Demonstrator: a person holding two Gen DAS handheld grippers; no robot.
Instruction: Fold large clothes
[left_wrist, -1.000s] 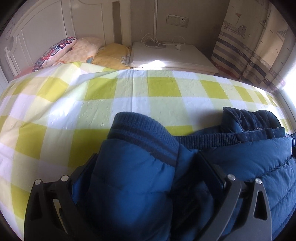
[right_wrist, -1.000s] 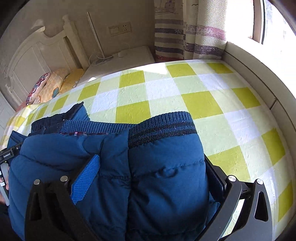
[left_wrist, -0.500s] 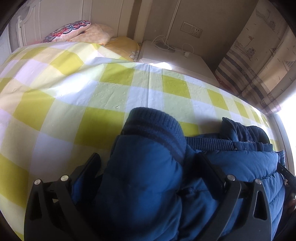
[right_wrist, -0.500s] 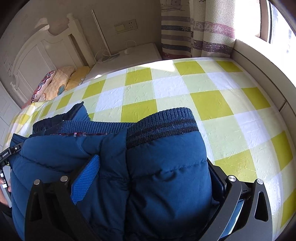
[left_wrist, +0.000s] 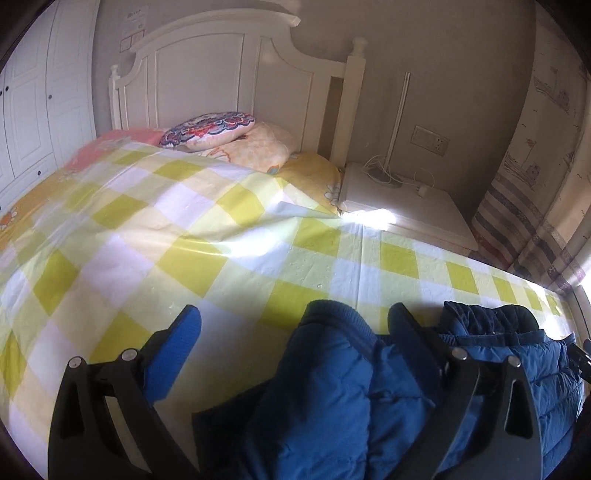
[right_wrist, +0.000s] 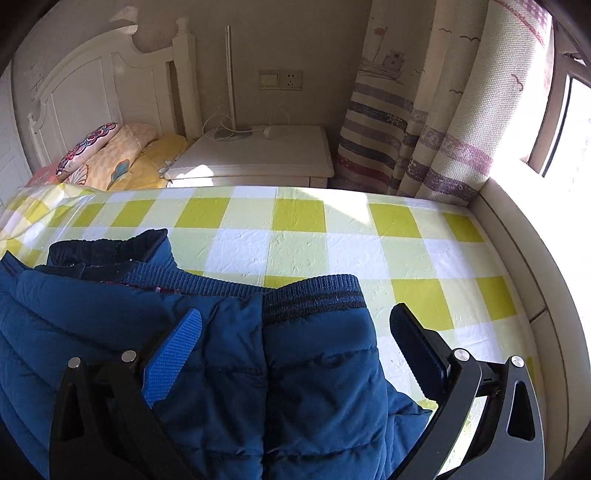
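Blue quilted puffer jacket (right_wrist: 229, 369), lying flat on the yellow-checked bed sheet (right_wrist: 332, 251), sleeve with ribbed, dark-striped cuff (right_wrist: 310, 295) folded across the body, dark collar (right_wrist: 110, 247) beyond.

- The left tool (left_wrist: 293, 328) stands wide open, its two black fingers spread far apart at the near edge of its own view.
- Its left finger shows a blue ribbed pad (left_wrist: 173, 354) facing inward; the right finger (left_wrist: 417, 339) appears dark, seen from its edge.
- The right tool (right_wrist: 295, 328) is likewise spread wide, pointing toward the far side of the scene.
- Its left finger carries a blue textured pad (right_wrist: 173, 358); the right finger (right_wrist: 417, 343) is dark with a thin blue strip along its near side.
- Neither tool's pads press on anything.
- No hand or sleeve shows in either view.
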